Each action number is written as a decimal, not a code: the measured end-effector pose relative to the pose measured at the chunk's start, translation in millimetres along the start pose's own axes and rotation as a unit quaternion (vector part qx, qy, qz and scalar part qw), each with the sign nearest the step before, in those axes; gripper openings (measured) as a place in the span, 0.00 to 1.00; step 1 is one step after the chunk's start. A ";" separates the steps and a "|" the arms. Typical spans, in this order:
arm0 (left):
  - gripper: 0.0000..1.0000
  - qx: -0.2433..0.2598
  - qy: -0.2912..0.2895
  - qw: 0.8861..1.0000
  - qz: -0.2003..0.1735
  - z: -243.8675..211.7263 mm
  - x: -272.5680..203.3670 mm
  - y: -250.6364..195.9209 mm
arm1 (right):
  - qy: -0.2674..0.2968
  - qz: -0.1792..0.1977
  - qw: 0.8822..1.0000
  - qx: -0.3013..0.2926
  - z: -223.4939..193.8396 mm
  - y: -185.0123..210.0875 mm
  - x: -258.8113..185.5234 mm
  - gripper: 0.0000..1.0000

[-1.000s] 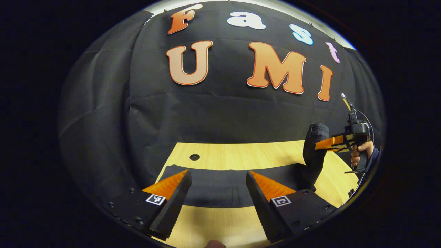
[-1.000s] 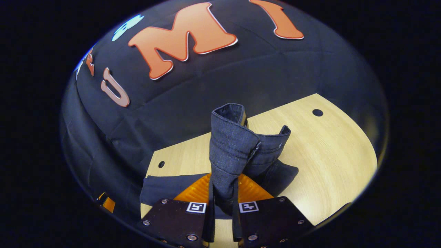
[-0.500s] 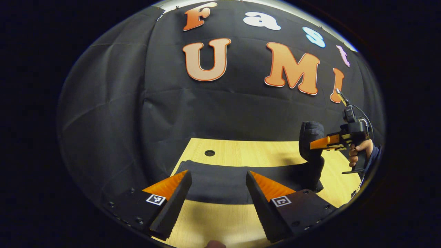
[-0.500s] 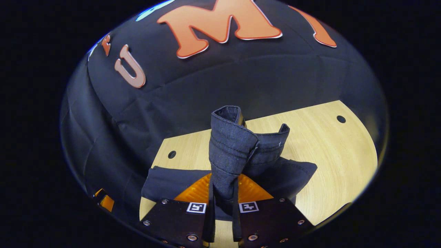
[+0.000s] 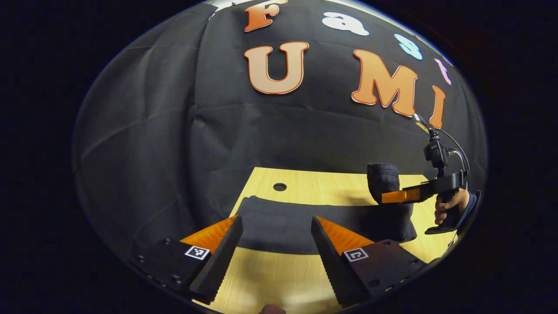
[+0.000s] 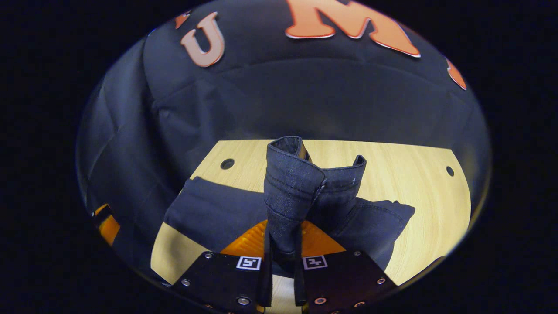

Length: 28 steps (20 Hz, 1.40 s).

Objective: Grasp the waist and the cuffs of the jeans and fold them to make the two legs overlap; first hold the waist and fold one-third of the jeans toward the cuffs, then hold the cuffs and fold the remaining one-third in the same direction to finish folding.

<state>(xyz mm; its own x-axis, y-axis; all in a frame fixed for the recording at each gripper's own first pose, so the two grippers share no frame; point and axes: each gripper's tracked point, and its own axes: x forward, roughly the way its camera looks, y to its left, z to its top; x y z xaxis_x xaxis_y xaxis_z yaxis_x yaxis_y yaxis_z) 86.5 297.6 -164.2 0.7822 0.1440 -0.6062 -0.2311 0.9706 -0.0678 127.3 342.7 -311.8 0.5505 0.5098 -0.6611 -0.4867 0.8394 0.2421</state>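
Right gripper (image 6: 282, 257) has both fingers pressed tight on a bunched end of the jeans (image 6: 296, 187), lifting that end upright off the wooden table (image 6: 418, 174). The rest of the jeans lies flat along the table's far edge, by the booth wall. Left gripper (image 5: 277, 248) hangs above the near edge, jaws wide apart, holding nothing.
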 end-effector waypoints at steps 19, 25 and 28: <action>0.96 -0.148 0.212 0.965 0.044 -96.4 90.0 80.3 | -0.049 0.029 0.998 -0.015 15.2 20.1 -36.0 0.86; 0.95 -0.238 0.320 0.915 0.056 -131.1 129.3 98.6 | -0.071 -0.035 0.997 0.024 5.4 -41.8 -81.2 0.92; 0.96 -0.261 0.352 0.895 0.087 -140.1 145.0 113.9 | -0.080 -0.064 0.994 0.046 -1.9 -67.3 -103.8 0.93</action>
<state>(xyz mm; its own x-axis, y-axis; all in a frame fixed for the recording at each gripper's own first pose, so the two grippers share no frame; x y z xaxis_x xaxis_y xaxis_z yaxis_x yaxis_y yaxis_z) 92.6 401.9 -370.9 0.1932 -0.0517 -0.9798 -0.6961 0.6965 -0.1741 101.6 232.9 -260.8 0.7087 0.4153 -0.5703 -0.3460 0.9091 0.2321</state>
